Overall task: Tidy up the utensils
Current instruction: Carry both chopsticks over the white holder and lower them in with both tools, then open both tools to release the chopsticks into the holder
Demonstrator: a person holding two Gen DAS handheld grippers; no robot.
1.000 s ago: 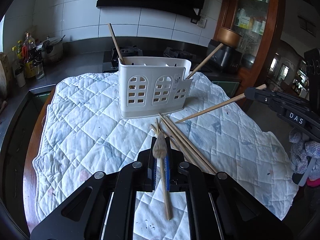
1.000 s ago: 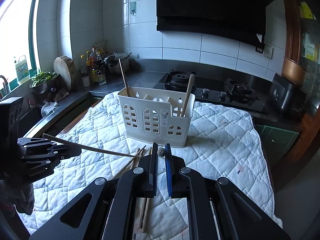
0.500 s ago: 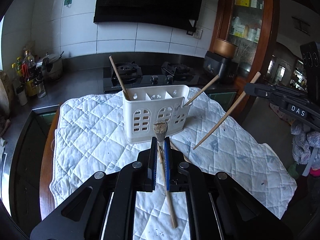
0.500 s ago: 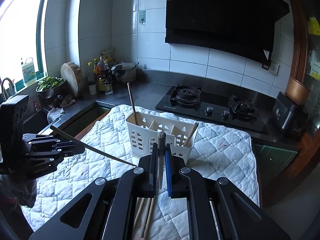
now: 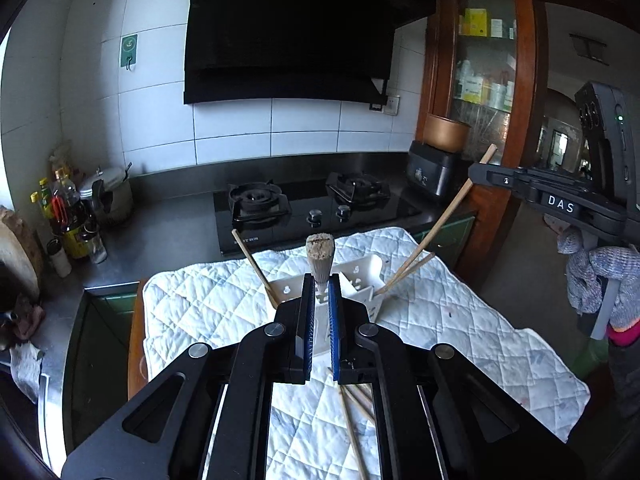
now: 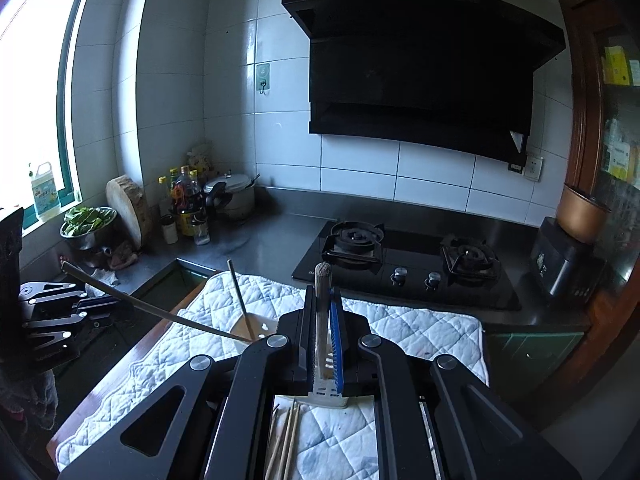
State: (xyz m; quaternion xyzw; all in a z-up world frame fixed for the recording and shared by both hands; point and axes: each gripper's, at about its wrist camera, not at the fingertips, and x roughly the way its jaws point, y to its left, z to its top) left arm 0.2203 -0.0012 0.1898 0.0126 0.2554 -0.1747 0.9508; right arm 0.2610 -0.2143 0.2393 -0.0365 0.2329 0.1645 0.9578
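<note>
A white utensil holder [image 5: 360, 276] stands on the quilted cloth [image 5: 208, 300], with a chopstick [image 5: 256, 268] standing in its left end. My left gripper [image 5: 319, 296] is shut on a chopstick [image 5: 320, 256] whose blunt end points at the camera, above the holder. My right gripper [image 6: 323, 312] is shut on another chopstick [image 6: 322, 280], also above the holder [image 6: 328, 392]. In the left wrist view the right gripper's chopstick [image 5: 444, 216] slants down into the holder's right end. In the right wrist view the left gripper [image 6: 96, 304] holds its chopstick [image 6: 160, 312] slanting toward the holder's left end.
Several loose chopsticks [image 5: 356, 404] lie on the cloth in front of the holder. A gas hob [image 5: 312, 204] sits behind the cloth. Bottles and a pot [image 6: 200, 204] stand at the back left. A black appliance [image 5: 432, 176] stands at the back right.
Both grippers have lifted their chopsticks off the cloth, tilted them steeply and brought them over the holder. The cameras now look more toward the wall.
</note>
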